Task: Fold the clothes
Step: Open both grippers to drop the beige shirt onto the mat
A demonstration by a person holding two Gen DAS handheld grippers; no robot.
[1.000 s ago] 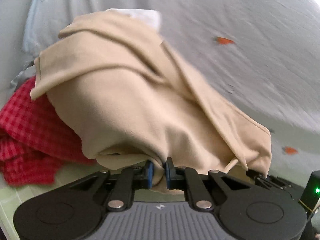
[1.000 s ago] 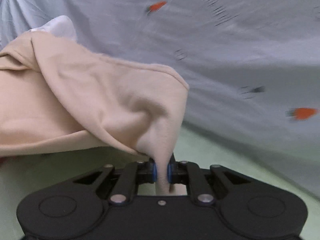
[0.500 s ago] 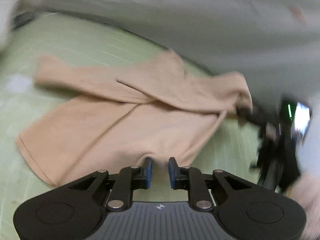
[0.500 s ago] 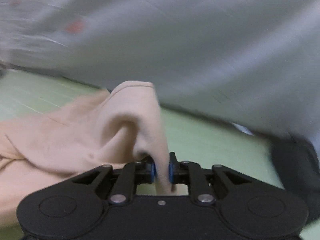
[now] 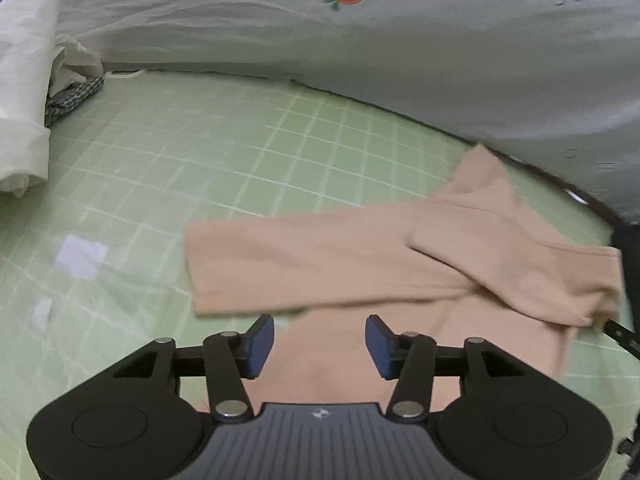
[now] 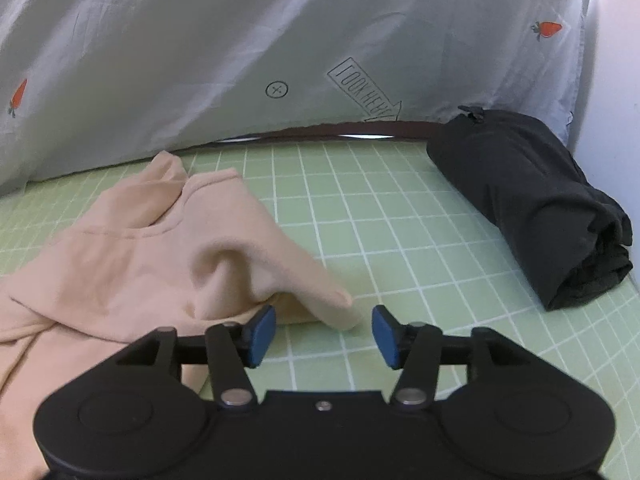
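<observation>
A beige long-sleeved top (image 5: pixel 400 256) lies on the green grid mat (image 5: pixel 200 152), one sleeve stretched to the left across its body. My left gripper (image 5: pixel 320 344) is open and empty, just above the top's near edge. In the right wrist view the same top (image 6: pixel 152 248) lies crumpled at the left, with a fold of cloth ending between my fingers. My right gripper (image 6: pixel 324 334) is open and holds nothing, low over the mat (image 6: pixel 400 240).
A rolled black garment (image 6: pixel 532 204) lies at the right of the mat. A white garment (image 5: pixel 24 80) and a dark checked cloth (image 5: pixel 72 96) sit at the far left. A grey printed sheet (image 5: pixel 360 40) hangs behind the mat; it also shows in the right wrist view (image 6: pixel 280 40).
Both grippers held the beige top in the air a second ago. The top now lies on the mat and both grippers have opened and let it go.
</observation>
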